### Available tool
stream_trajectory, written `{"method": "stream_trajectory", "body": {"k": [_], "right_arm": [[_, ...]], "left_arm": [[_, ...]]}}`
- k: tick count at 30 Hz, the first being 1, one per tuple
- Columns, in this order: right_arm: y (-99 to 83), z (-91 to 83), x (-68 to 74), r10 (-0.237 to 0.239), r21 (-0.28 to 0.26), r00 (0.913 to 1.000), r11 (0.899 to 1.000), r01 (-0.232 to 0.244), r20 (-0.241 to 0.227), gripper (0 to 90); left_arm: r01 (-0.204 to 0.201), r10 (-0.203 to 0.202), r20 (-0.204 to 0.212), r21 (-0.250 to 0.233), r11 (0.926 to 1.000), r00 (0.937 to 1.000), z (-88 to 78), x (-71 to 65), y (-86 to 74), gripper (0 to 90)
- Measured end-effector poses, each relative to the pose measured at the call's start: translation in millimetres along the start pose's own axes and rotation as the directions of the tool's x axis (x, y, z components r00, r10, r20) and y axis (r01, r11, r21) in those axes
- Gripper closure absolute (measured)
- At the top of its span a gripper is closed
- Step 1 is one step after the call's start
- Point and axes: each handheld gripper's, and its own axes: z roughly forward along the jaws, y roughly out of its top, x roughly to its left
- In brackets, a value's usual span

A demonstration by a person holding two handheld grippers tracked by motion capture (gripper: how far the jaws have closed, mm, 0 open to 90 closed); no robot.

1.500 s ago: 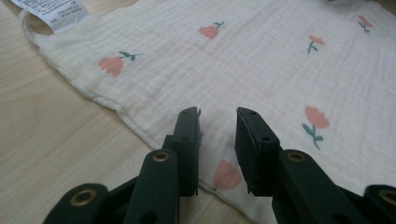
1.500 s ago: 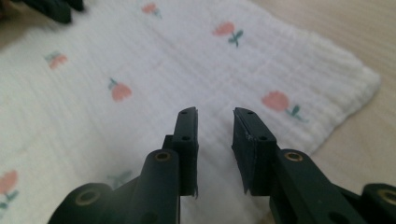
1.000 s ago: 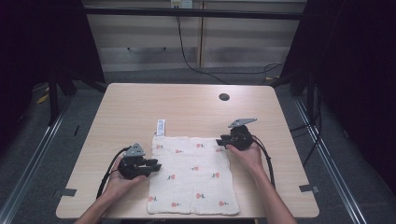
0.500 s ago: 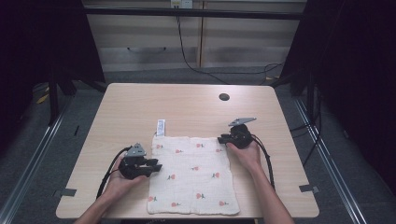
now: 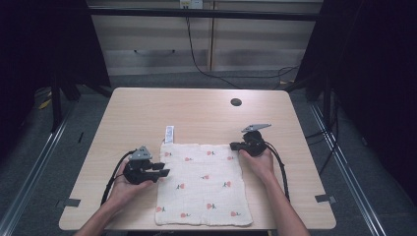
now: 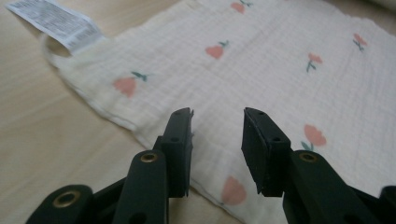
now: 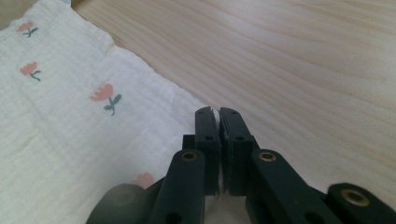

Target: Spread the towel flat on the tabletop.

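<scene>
A cream cloth (image 5: 202,183) printed with small red flowers lies spread flat on the near half of the wooden worktop (image 5: 147,108), its white care label (image 5: 169,133) sticking out past the far left corner onto the bare wood.

Left gripper (image 5: 160,173): held at the cloth's left edge, roughly midway along it. In the left gripper view its fingers (image 6: 182,140) stand apart over the hem with cloth visible in the gap between them; the pads do not press on the fabric. They have just been opening (the gap is plain, so the state is released).

Right gripper (image 5: 236,146): held at the cloth's far right corner. In the right gripper view its fingers (image 7: 208,135) are drawn together with only a slit left between them, having just been closing. A sliver of white shows at the tips, and the cloth's edge runs in under them, so they are clenched on the corner of the cloth.

A dark round cable hole (image 5: 236,102) sits in the worktop's far right part, well apart from the cloth. Both hands rest low on the worktop.
</scene>
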Motion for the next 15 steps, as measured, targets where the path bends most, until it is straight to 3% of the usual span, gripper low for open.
{"method": "stream_trajectory", "body": {"k": [1,3,7,10,15], "right_arm": [[0.4,-1.2,-0.2,0.003,-0.007,1.0000,1.000,-0.003,-0.003,87.0],[0.5,-1.9,-0.4,0.002,-0.009,1.0000,1.000,-0.002,-0.004,87.0],[0.9,-3.8,0.0,0.002,-0.019,1.0000,1.000,-0.002,-0.006,87.0],[0.8,-3.7,-0.2,0.001,-0.021,1.0000,1.000,-0.001,-0.007,87.0],[-0.1,-4.5,0.2,0.005,-0.018,1.0000,1.000,-0.005,-0.007,87.0]], "left_arm": [[0.035,-0.035,-0.007,-0.030,0.9989,0.9994,-2.4,9.1,6.7,62.3],[0.035,-0.036,-0.022,-0.029,0.9990,0.9991,-2.2,13.4,10.4,62.2],[0.075,-0.078,-0.053,-0.052,0.9958,0.9956,5.8,33.9,25.8,62.2],[0.076,-0.080,-0.072,-0.061,0.9953,0.9942,9.5,39.6,31.5,62.9],[0.113,-0.120,-0.094,-0.073,0.9909,0.9883,23.8,53.5,41.6,64.5]]}}
